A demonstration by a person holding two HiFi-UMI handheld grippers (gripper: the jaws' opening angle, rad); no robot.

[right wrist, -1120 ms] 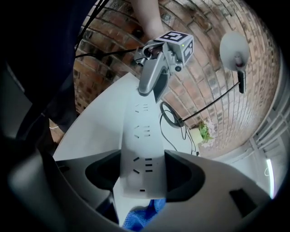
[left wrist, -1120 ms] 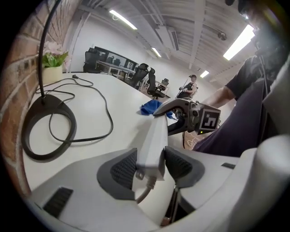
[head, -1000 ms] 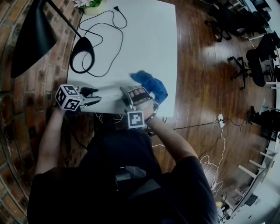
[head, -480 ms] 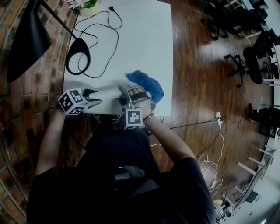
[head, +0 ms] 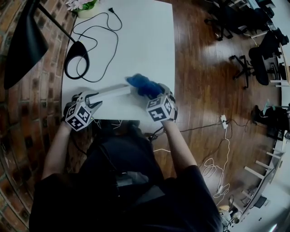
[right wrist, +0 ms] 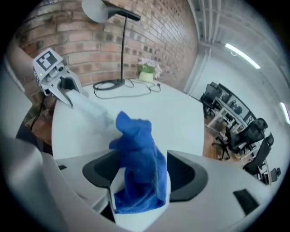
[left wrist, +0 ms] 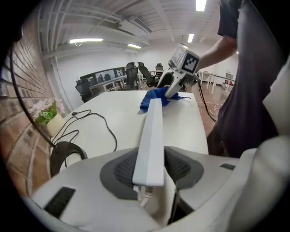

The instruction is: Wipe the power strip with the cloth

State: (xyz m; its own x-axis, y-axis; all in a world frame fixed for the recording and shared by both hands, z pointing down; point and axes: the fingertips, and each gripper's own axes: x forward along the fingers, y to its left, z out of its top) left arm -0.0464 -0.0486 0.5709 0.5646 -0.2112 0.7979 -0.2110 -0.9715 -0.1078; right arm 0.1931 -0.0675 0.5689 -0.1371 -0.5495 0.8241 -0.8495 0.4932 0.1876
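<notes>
A: What is placed at the strip's (head: pixel 111 93) right end?
B: The cloth (head: pixel 141 85) is found there, touching it, over the table (head: pixel 145 41).
A: And behind the strip?
B: The lamp base (head: pixel 80 46) is set behind its left end; the pot (head: pixel 86 10) is set farther behind, at the table's corner. The wall (head: pixel 27 113) is met left of the strip, chairs (head: pixel 253 63) well right.

Head cam steeply down; 2 low cams (facing each other) share table (head: pixel 145 36).
</notes>
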